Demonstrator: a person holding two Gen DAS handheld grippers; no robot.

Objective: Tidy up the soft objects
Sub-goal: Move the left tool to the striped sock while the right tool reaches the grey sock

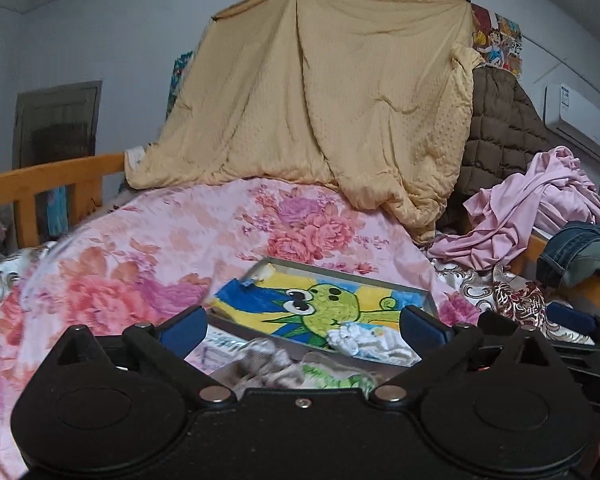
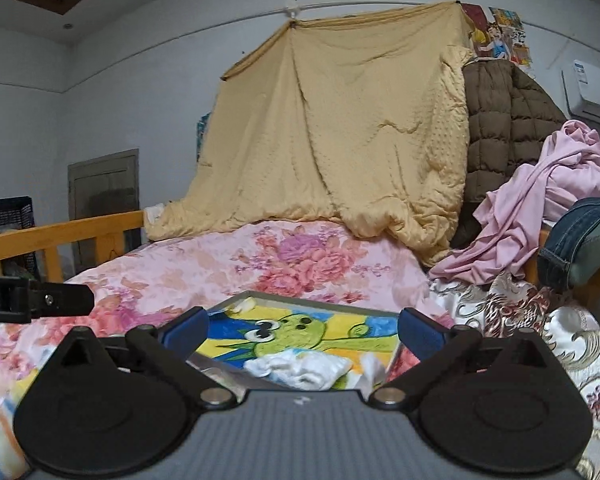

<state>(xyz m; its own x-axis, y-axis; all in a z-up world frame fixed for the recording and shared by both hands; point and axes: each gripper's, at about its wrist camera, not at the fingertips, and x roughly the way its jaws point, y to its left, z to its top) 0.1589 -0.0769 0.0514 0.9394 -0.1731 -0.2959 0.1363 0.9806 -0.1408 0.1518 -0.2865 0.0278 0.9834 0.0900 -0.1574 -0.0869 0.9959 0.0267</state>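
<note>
Just beyond both wide, empty tongs (image 1: 303, 322) (image 2: 303, 326), white cloth (image 2: 300, 368) lies in the tray (image 1: 429, 292).

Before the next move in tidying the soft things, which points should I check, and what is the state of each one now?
1. Left gripper jaws wide, nothing between: ok.
2. Right gripper jaws wide, nothing between: ok.
3. White cloth lies inside the tray with the green cartoon picture: ok.
4. Grey and green soft items near the tray's front edge, inside or outside it: cannot tell.
5. Pink garment and jeans piled loose on the right side: not ok.
6. Yellow blanket hanging behind, clear of the tray: ok.
</note>
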